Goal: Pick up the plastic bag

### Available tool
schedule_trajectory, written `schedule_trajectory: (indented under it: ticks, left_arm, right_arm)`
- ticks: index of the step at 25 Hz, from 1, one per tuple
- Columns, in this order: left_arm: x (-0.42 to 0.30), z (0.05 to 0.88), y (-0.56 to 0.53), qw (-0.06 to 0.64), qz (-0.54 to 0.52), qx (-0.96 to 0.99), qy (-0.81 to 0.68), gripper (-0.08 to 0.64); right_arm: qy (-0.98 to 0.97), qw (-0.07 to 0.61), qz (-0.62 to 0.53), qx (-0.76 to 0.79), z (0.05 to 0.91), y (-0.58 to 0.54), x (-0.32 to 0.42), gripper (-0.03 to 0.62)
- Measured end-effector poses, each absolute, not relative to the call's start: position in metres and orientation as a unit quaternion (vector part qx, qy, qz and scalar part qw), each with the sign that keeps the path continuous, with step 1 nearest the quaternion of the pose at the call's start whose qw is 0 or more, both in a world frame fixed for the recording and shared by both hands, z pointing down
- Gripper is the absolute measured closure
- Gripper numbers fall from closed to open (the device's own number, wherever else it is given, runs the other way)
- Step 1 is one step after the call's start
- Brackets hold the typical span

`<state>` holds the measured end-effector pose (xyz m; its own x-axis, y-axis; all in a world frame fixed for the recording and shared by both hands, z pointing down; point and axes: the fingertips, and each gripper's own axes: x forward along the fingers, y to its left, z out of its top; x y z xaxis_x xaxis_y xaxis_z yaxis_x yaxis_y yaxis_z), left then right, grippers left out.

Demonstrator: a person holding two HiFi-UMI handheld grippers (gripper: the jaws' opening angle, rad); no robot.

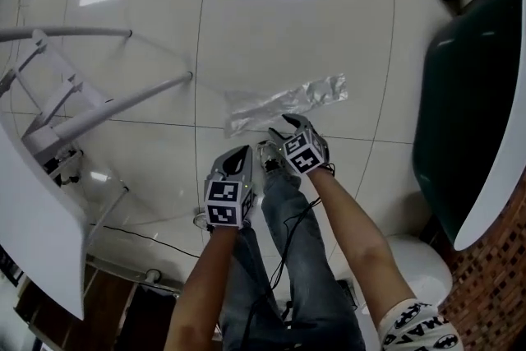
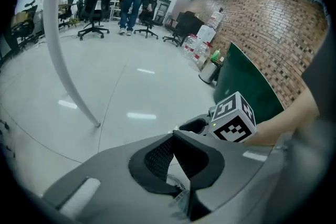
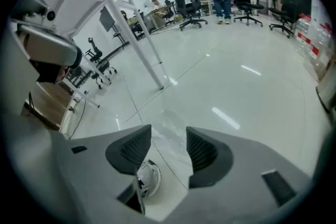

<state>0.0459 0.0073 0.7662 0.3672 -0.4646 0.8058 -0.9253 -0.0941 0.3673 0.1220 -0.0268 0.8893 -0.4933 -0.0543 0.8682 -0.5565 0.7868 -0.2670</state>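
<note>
My right gripper (image 3: pixel 169 132) is standing wide open with nothing between its pads. It is hanging above the near edge of the plastic bag (image 1: pixel 283 103), and through the gap I am seeing crinkled clear film on the floor.

My left gripper (image 2: pixel 174 136) is sitting with its jaws together and empty. It is farther back from the bag than the right one, toward my legs.

- Bag: it is lying flat and lengthwise on the glossy white floor (image 1: pixel 271 29), creased along its whole length.
- Surroundings: a white table leg (image 1: pixel 140 99) is ending well off the bag's left end. A dark green board (image 1: pixel 468 94) is standing well to the bag's right. Neither is crowding the approach.

Step in hand, as I am judging it: lowering the right gripper onto the bag for the pinch. The pickup is not yet begun.

- **Pinch point:** thin film on smooth tile is likely offering little to bite on. I am aiming for a raised crease near the bag's near edge, not a flat stretch.
- **Approach:** I am planning to come down steeply with one jaw on either side of that crease, tips brushing the floor beside it, then close.
- **Closing:** a slow close should be gathering the film up between the pads. A fast one risks pushing the bag away.
- **Lift:** straight up from the bag.
</note>
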Motion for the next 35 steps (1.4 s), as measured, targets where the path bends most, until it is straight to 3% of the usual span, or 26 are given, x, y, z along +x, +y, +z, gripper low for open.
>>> schedule_trajectory:
  ticks: [13,18,24,26,28,29,35]
  left_arm:
    - [0.032,0.914,0.028,0.5,0.27,0.648,-0.508,0.558]
    - [0.029,0.934,0.042,0.512,0.262,0.637,-0.512,0.558]
    - [0.027,0.94,0.072,0.53,0.259,0.628,-0.508,0.558]
    - [0.027,0.941,0.072,0.529,0.258,0.628,-0.509,0.558]
    - [0.029,0.939,0.071,0.527,0.257,0.631,-0.508,0.558]
    - [0.029,0.938,0.07,0.526,0.256,0.632,-0.508,0.558]
    - [0.025,0.908,0.054,0.513,0.245,0.639,-0.518,0.558]
  right_arm:
    - [-0.84,0.509,0.174,0.072,1.056,-0.007,0.067,0.365]
    - [-0.826,0.559,0.044,-0.058,1.088,0.034,0.06,0.33]
    - [-0.801,0.597,-0.011,-0.05,1.11,0.039,0.066,0.334]
    - [-0.804,0.594,0.002,-0.023,1.111,0.03,0.066,0.378]
    - [-0.804,0.594,0.022,0.006,1.113,0.021,0.068,0.524]
    - [-0.803,0.594,0.035,0.016,1.113,0.018,0.068,0.556]
    - [-0.822,0.532,0.173,0.105,1.07,-0.011,0.069,0.575]
